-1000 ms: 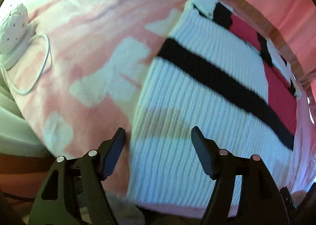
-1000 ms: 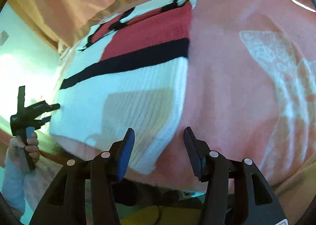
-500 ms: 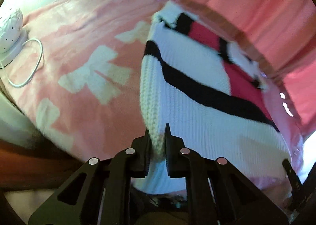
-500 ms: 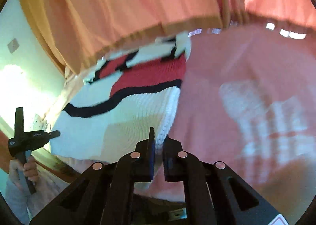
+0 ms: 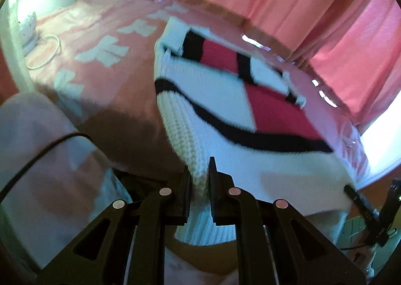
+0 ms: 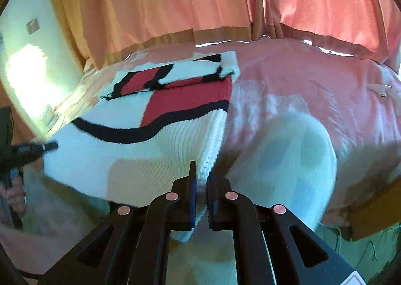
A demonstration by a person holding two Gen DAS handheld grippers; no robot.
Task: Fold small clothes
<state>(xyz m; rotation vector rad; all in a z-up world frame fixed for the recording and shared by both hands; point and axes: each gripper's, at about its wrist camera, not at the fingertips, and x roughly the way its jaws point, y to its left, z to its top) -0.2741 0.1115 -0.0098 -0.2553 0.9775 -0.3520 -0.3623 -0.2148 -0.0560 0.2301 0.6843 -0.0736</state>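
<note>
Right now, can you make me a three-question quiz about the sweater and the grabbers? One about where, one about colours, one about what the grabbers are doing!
1. Where does the sweater lie?
A. on the pink bedspread
B. on a chair
C. on the floor

2. Which colours are on the sweater?
A. blue and yellow
B. white, black and red
C. green only

3. What are the left gripper and right gripper doing?
A. both wide open
B. one open, one shut
C. both pinching the sweater's near edge

Answers: 1 A, pink spread with white bows lies around it. 2 B, white knit with black stripes and red blocks. 3 C, white knit sits clamped between each pair of fingers.
</note>
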